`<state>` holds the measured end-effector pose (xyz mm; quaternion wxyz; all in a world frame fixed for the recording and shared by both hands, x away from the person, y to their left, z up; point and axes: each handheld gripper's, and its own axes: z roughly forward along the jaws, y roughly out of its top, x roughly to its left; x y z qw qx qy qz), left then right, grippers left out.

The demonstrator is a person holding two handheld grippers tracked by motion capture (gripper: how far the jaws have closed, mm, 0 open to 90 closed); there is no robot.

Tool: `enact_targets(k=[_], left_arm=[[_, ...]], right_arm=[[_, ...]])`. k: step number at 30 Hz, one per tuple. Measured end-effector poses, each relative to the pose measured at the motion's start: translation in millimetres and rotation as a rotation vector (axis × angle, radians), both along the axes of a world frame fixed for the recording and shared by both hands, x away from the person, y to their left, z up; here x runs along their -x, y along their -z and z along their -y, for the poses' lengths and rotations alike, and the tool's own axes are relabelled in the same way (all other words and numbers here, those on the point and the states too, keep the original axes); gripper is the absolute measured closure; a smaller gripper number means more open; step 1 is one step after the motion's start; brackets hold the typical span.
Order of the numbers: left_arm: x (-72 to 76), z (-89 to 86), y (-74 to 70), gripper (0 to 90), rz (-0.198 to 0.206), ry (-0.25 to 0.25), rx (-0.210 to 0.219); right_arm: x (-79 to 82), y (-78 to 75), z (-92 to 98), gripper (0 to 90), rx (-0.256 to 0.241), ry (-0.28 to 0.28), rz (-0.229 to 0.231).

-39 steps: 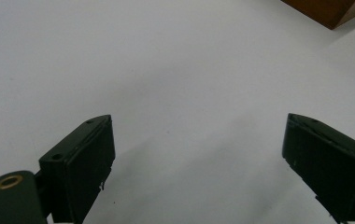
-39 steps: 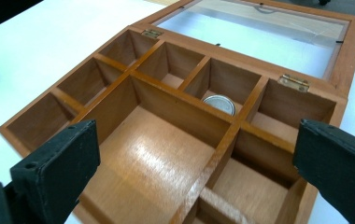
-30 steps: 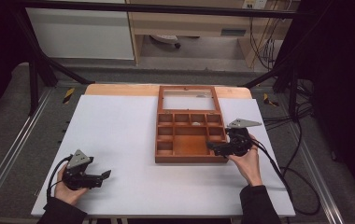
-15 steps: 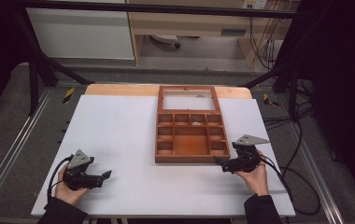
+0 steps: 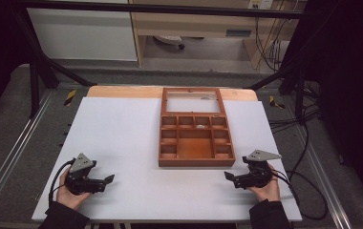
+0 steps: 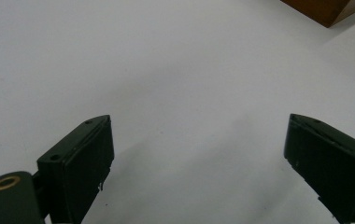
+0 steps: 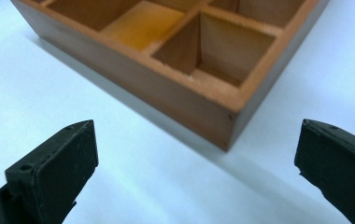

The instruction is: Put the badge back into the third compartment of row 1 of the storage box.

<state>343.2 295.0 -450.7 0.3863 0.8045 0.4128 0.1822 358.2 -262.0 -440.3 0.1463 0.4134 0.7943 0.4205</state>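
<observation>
Black jaws of the right hand-held gripper [image 5: 231,177] stand wide apart with nothing between them; we find it low over the white tabletop [image 5: 122,143], just off the near right corner of the wooden compartment box [image 5: 196,143]. In the right gripper view that corner [image 7: 231,126] sits between the jaws, not touched. We note the left hand-held gripper [image 5: 107,180] likewise wide and empty, near the tabletop's near left edge, well apart from the box.
</observation>
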Motion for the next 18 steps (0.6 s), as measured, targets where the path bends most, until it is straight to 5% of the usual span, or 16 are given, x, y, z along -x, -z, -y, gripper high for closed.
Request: enact_targets(k=[18], left_arm=[[0.6, 1.8, -0.9, 7.7, 0.004, 0.010, -0.005]], right_arm=[[7.6, 11.3, 13.0, 0.1, 0.011, -0.020, -0.018]])
